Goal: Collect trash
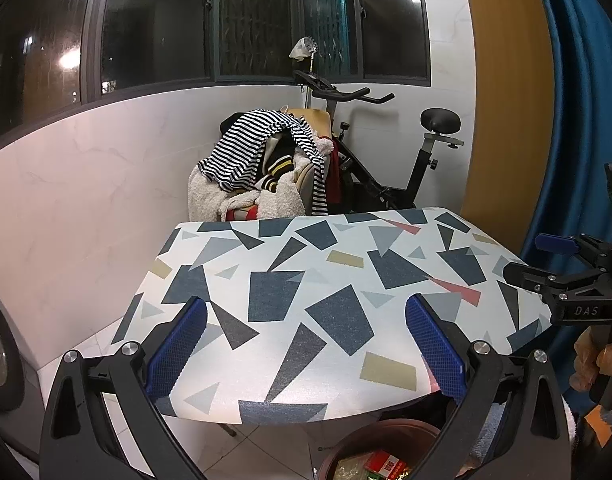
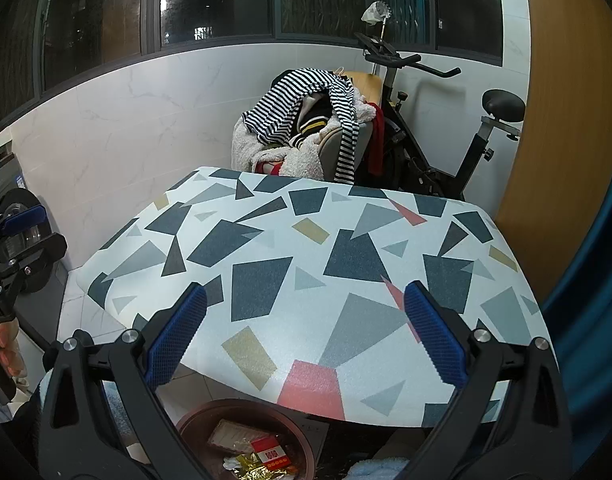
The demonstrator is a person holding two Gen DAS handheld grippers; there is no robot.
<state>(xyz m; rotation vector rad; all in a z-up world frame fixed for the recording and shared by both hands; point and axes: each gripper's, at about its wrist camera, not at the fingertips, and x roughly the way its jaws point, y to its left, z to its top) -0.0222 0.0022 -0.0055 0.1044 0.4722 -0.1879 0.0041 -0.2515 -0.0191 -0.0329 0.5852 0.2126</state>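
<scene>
Left gripper, nearest the lens in the left wrist view: its two blue-padded fingers are standing wide apart, holding nothing and touching nothing, and are hanging above the near edge of the table, which is carrying a geometric-patterned cover. Below that edge, the round brown bin is sitting on the tiled floor, and the trash is lying inside it: a red packet and crinkled gold wrappers. At the far right of the same view, the right gripper is showing side-on, a person's hand gripping its handle.

Right gripper in the right wrist view: its jaws are likewise spread wide, empty, and hovering over the table's near edge. The bin is lying below, left of centre, with the trash in it. Behind the table, a chair heaped with striped clothing is standing beside an exercise bike.
</scene>
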